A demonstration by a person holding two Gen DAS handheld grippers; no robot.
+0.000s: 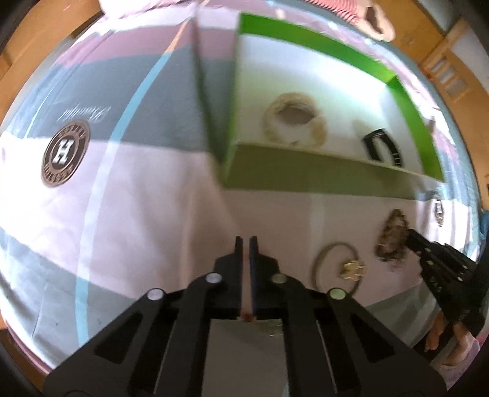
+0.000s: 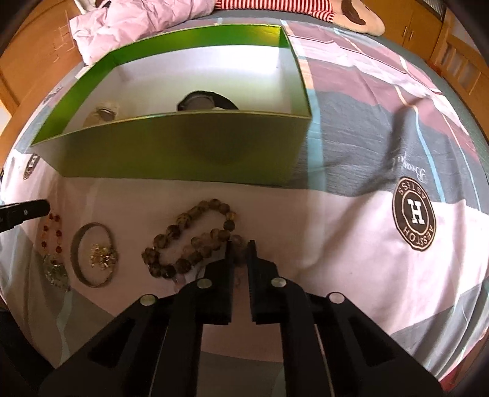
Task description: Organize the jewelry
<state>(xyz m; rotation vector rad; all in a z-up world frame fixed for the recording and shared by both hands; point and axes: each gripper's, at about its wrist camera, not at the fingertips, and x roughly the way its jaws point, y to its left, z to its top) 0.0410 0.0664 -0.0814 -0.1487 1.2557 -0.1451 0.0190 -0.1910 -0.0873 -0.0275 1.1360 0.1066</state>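
Observation:
On the bed, my right gripper [image 2: 240,244] is shut on a brown bead bracelet [image 2: 189,238], and a bead sits between its tips. The left wrist view shows that gripper [image 1: 409,236] against the same bracelet [image 1: 391,241]. My left gripper [image 1: 246,241] is shut. A red-brown speck shows in the slit low between its pads, but I cannot tell whether it is gripped. In the right wrist view the left gripper's tip [image 2: 45,207] ends just above a red bead bracelet [image 2: 50,235]. A silver bangle [image 2: 73,250] rings a gold brooch [image 2: 102,256].
A green box [image 2: 183,146] with a white inside stands beyond the jewelry, holding a beige coil [image 1: 295,120] and a black band [image 1: 382,146]. The sheet bears a round brown logo [image 2: 414,213]. Crumpled pink cloth [image 2: 137,21] lies behind the box. A greenish trinket [image 2: 56,271] lies below the red beads.

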